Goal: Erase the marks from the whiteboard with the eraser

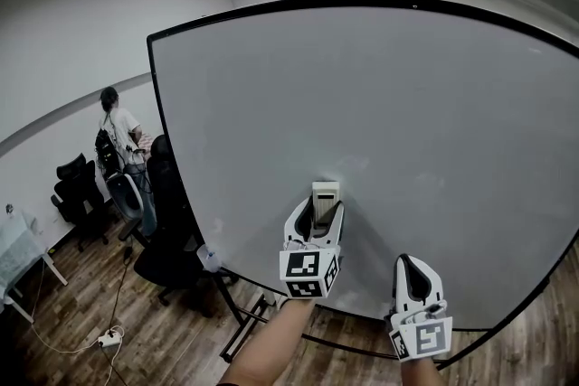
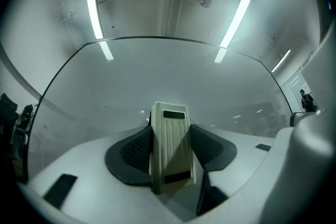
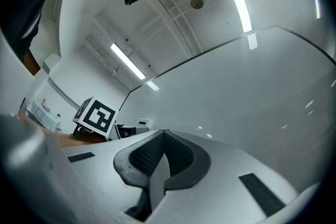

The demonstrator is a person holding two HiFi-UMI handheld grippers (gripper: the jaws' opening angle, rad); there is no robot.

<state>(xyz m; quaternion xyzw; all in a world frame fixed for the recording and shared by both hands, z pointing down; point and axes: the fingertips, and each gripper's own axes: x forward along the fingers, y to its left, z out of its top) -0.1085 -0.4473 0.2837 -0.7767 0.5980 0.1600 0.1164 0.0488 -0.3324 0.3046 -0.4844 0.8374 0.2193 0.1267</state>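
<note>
A large black-framed whiteboard fills the head view; I see no marks on its surface. My left gripper is shut on a cream ribbed eraser, which points up at the lower middle of the board. In the left gripper view the eraser stands clamped between the dark pads, with the whiteboard right behind it. My right gripper hangs lower and to the right, near the board's bottom edge, jaws closed together with nothing between them. The right gripper view shows its pads meeting, and the whiteboard beyond.
A person stands at the far left by black office chairs. Another black chair sits close to the board's left edge. A white table and a power strip with cable are on the wooden floor at left.
</note>
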